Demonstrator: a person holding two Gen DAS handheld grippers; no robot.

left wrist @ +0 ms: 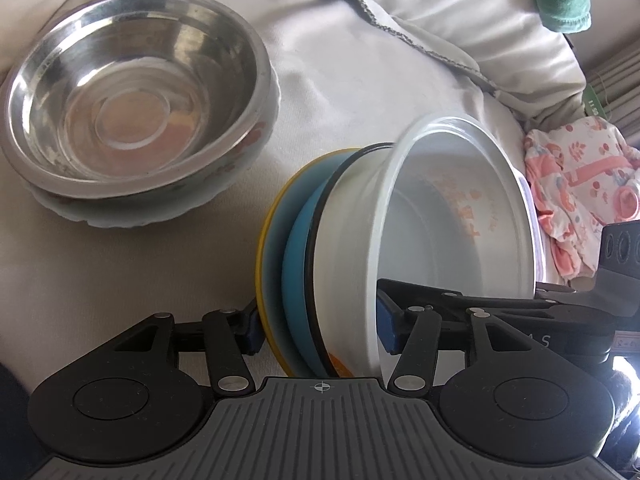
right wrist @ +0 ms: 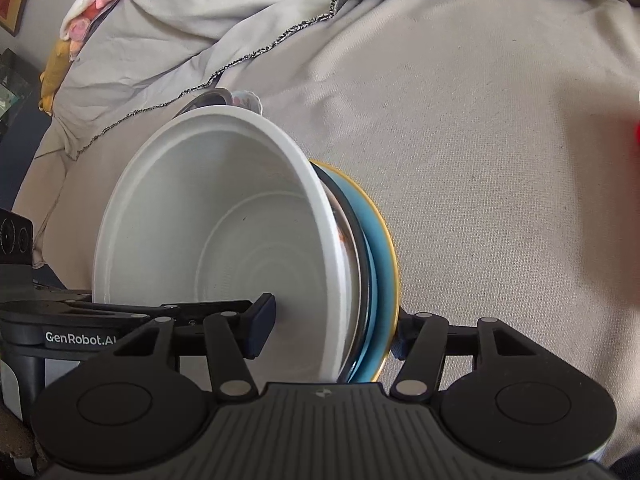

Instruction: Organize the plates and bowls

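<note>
Probably a home bedroom — rumpled bedsheet (right wrist: 480, 160), pillow (left wrist: 460, 20), baby clothes (left wrist: 576, 192).

- Between the fingers of the left gripper (left wrist: 320, 326) stands a stack on edge: a plate (left wrist: 269, 264) leftmost, bowls to its right, the deep bowl (left wrist: 452, 216) rightmost.
- The right gripper (right wrist: 328, 328) holds the same stack from the opposite side, one finger inside the deep bowl.
- Ahead and left of the left gripper, a metal bowl (left wrist: 132, 96) sits on a dish (left wrist: 100, 216) on the cloth (left wrist: 340, 80).
- A patterned garment (left wrist: 580, 196) lies right of the stack.
</note>
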